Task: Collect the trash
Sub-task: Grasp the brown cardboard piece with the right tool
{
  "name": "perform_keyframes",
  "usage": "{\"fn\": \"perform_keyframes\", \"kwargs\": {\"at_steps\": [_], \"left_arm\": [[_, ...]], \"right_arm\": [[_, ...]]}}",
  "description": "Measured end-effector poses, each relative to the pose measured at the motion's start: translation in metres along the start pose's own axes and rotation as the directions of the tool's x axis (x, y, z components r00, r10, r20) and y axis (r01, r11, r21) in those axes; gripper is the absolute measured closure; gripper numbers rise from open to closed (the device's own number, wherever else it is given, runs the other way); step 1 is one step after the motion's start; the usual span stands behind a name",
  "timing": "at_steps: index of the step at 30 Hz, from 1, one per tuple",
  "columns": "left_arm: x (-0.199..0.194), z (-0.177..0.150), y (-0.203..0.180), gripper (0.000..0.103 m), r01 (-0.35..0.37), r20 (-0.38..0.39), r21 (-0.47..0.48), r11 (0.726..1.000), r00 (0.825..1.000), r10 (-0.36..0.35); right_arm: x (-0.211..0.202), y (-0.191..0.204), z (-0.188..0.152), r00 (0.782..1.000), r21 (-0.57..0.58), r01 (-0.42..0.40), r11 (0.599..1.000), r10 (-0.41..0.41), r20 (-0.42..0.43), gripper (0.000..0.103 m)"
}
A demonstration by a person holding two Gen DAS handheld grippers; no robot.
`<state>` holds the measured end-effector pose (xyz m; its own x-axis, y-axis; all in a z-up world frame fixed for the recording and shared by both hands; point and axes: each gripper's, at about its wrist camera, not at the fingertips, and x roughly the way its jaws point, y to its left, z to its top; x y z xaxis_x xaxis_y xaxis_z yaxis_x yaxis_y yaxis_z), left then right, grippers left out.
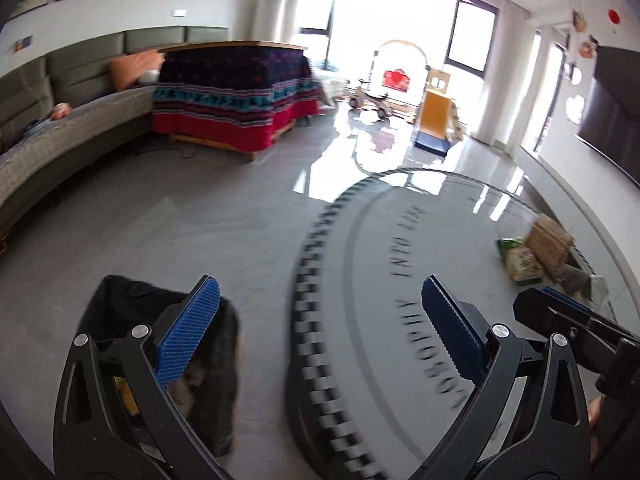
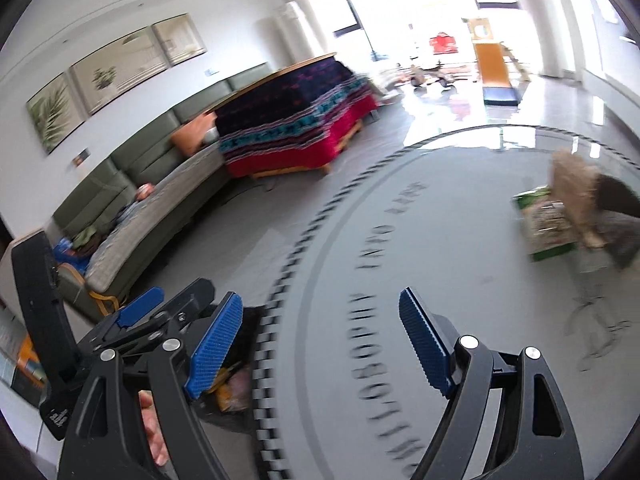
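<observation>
A round grey table (image 1: 400,280) with a checkered rim fills the lower right of both views (image 2: 460,240). Trash lies at its far right: a green snack packet (image 1: 520,258) and a brown paper bag (image 1: 550,240); both also show in the right wrist view, the packet (image 2: 546,222) and the bag (image 2: 572,188). A black-lined trash bin (image 1: 160,320) stands on the floor left of the table, with wrappers inside (image 2: 232,384). My left gripper (image 1: 320,332) is open and empty, over the table's left edge. My right gripper (image 2: 320,344) is open and empty above the table. The views are motion-blurred.
A long green-grey sofa (image 1: 60,128) runs along the left wall. A low table draped in a red and blue patterned cloth (image 1: 236,92) stands beyond it. Toys and a yellow slide (image 1: 434,120) sit by the bright windows. The glossy floor (image 1: 180,216) lies between.
</observation>
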<state>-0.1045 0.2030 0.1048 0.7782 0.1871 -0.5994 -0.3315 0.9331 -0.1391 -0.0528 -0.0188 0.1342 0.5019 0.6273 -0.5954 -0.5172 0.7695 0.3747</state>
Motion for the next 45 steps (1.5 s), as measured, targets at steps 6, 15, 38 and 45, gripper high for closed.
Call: {"fn": "perform_keyframes", "kwargs": {"at_steps": [6,15,38,45], "left_arm": [[0.026,0.003,-0.058,0.005,0.076,-0.040,0.053,0.996,0.996,-0.074],[0.073,-0.002,-0.126,0.005,0.176,-0.130,0.135,0.975,0.979,-0.158],[0.148,0.019,-0.222,0.005,0.314,-0.294,0.156,0.936,0.920,-0.260],[0.186,0.021,-0.270,0.005,0.260,-0.340,0.175,0.950,0.921,-0.190]], "right_arm": [[-0.018,-0.067,0.012,0.991,0.069,0.122,0.990,-0.126,0.047,0.022],[-0.017,-0.162,0.033,0.953,0.163,0.285,0.945,-0.297,0.053,0.022],[-0.021,-0.209,0.092,0.994,0.194,0.098,0.976,-0.107,0.038,0.099],[-0.059,-0.216,0.108,0.990,0.191,0.062,0.980,-0.085,0.114,0.099]]}}
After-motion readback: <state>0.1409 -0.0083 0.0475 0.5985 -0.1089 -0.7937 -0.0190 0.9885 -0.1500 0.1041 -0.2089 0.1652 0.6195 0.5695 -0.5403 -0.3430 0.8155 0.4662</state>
